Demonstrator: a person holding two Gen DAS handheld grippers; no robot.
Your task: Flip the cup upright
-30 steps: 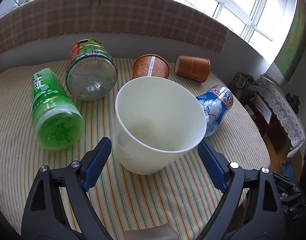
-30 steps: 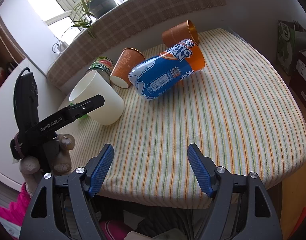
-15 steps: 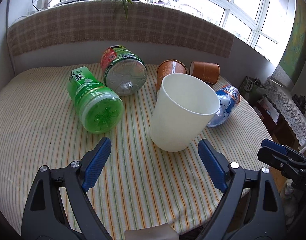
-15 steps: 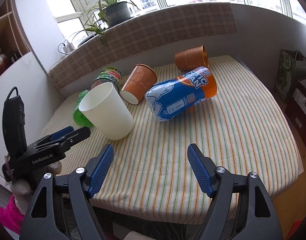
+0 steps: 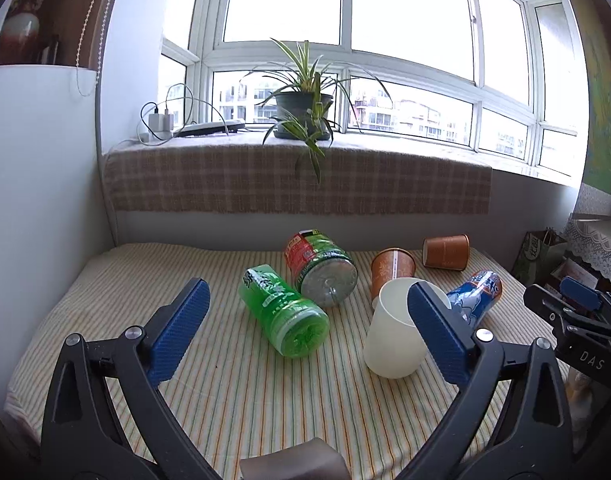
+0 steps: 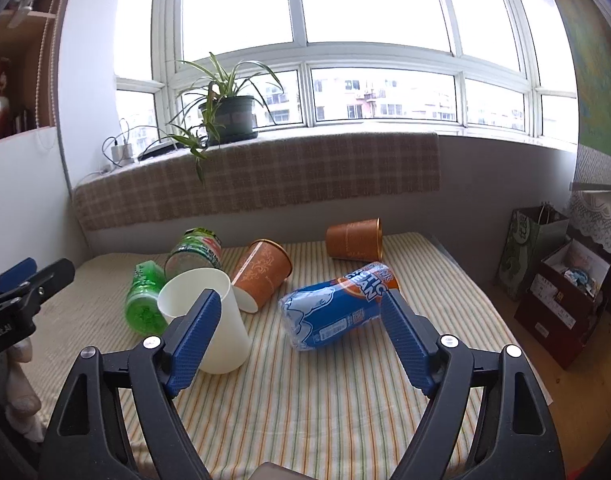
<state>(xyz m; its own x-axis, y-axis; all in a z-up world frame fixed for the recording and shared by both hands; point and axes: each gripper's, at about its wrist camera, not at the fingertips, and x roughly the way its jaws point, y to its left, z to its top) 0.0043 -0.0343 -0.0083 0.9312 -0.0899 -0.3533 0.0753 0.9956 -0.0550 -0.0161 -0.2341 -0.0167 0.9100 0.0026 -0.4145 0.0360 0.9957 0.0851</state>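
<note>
A white paper cup (image 5: 391, 338) stands upright, mouth up, on the striped tablecloth (image 5: 265, 400); it also shows in the right wrist view (image 6: 209, 320). My left gripper (image 5: 305, 334) is open and empty, pulled back above the table's near edge, its right finger overlapping the cup in view. My right gripper (image 6: 299, 340) is open and empty near the front edge; it also shows at the right edge of the left wrist view (image 5: 577, 312). Two orange paper cups (image 6: 263, 272) (image 6: 355, 239) lie on their sides behind.
A green bottle (image 5: 283, 316), a red-and-green labelled bottle (image 5: 321, 266) and a blue-and-orange bottle (image 6: 337, 306) lie on the table. A potted plant (image 5: 303, 110) stands on the windowsill. A bag and boxes (image 6: 561, 288) sit on the floor at the right.
Both grippers have drawn back and tilted up from the table, so the white cup now looks smaller and farther. The cup stays upright where it was released.
</note>
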